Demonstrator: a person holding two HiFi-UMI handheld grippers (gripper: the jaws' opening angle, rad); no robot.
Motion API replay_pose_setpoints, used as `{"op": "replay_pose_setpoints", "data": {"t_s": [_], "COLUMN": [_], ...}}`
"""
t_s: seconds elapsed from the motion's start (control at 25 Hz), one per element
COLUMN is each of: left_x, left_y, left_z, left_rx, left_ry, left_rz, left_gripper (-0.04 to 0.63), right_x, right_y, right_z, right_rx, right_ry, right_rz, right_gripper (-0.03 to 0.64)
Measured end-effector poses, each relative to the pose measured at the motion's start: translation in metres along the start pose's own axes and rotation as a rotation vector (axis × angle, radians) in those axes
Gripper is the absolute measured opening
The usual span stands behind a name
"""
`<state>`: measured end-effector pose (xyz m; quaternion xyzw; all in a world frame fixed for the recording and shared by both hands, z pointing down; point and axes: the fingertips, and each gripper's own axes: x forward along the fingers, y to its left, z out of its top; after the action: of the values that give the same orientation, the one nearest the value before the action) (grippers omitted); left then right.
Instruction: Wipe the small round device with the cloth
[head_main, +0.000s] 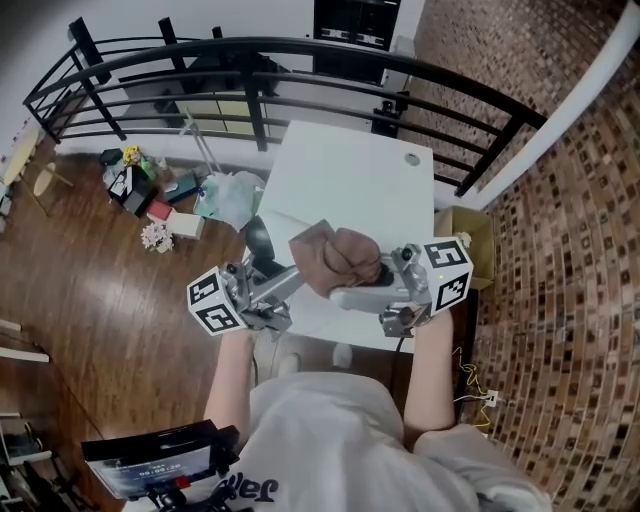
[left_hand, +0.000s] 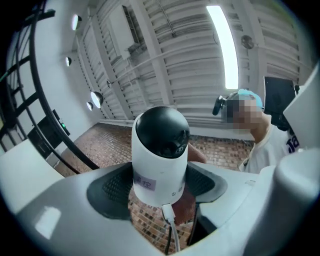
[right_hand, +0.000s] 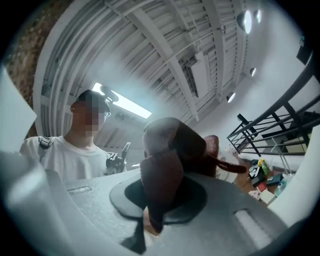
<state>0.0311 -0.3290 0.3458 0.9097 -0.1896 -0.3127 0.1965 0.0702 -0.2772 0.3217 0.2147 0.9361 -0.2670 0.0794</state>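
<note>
The small round device (left_hand: 160, 155), a white cylinder with a black dome top and a white cable plugged into its base, stands upright between the pads of my left gripper (left_hand: 160, 187), which is shut on its body. From the head view its dark dome (head_main: 259, 241) shows above my left gripper (head_main: 274, 276). My right gripper (right_hand: 160, 200) is shut on a bunched brown cloth (right_hand: 167, 160). In the head view the cloth (head_main: 336, 262) sits over my right gripper (head_main: 345, 292), close against the device. Brown cloth (left_hand: 198, 156) shows just behind the device.
Both grippers hang above the near edge of a white table (head_main: 340, 180) with a small round disc (head_main: 412, 159) at its far right. A black railing (head_main: 300, 50) curves behind. Clutter (head_main: 150, 190) lies on the wooden floor at left, a cardboard box (head_main: 470, 232) at right.
</note>
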Motion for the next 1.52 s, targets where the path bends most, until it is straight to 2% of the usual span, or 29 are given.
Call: {"op": "replay_pose_setpoints", "data": {"t_s": [0.16, 0.36, 0.44, 0.6, 0.72, 0.88, 0.96, 1.08, 1.16, 1.24, 1.4, 1.52], "left_x": [-0.002, -0.002, -0.001, -0.003, -0.006, -0.002, 0.0, 0.005, 0.007, 0.005, 0.003, 0.002], "left_y": [0.01, 0.003, -0.003, -0.006, -0.014, -0.025, -0.026, -0.018, -0.013, -0.007, 0.007, 0.009], "left_z": [0.02, 0.033, 0.038, 0.044, 0.044, 0.031, 0.022, 0.012, 0.011, 0.013, 0.022, 0.036], "left_rx": [-0.181, -0.3, -0.328, -0.338, -0.354, -0.342, -0.334, -0.351, -0.371, -0.389, -0.429, -0.474], "left_ry": [-0.141, -0.215, -0.241, -0.245, -0.251, -0.185, -0.151, -0.137, -0.15, -0.178, -0.249, -0.306], "left_rz": [0.009, -0.06, -0.101, -0.146, -0.183, -0.199, -0.191, -0.161, -0.142, -0.136, -0.098, -0.119], "left_gripper": [0.357, 0.356, 0.356, 0.356, 0.356, 0.356, 0.356, 0.356, 0.356, 0.356, 0.356, 0.356], "right_x": [0.008, 0.006, 0.002, -0.007, -0.021, -0.04, -0.043, -0.051, -0.05, -0.039, -0.011, 0.0], "right_y": [-0.002, -0.028, -0.039, -0.053, -0.068, -0.084, -0.078, -0.055, -0.04, -0.03, -0.013, -0.015], "right_z": [-0.021, -0.054, -0.059, -0.048, -0.042, -0.023, -0.001, 0.044, 0.061, 0.062, 0.034, 0.004], "right_rx": [-0.01, 0.045, 0.07, 0.098, 0.117, 0.128, 0.106, 0.063, 0.01, -0.048, -0.18, -0.198], "right_ry": [0.087, 0.203, 0.21, 0.142, 0.096, -0.035, -0.162, -0.396, -0.438, -0.384, -0.191, -0.037], "right_rz": [-0.002, -0.109, -0.151, -0.188, -0.273, -0.371, -0.328, -0.207, -0.161, -0.155, -0.108, -0.077], "right_gripper": [0.026, 0.026, 0.026, 0.026, 0.026, 0.026, 0.026, 0.026, 0.026, 0.026, 0.026, 0.026]}}
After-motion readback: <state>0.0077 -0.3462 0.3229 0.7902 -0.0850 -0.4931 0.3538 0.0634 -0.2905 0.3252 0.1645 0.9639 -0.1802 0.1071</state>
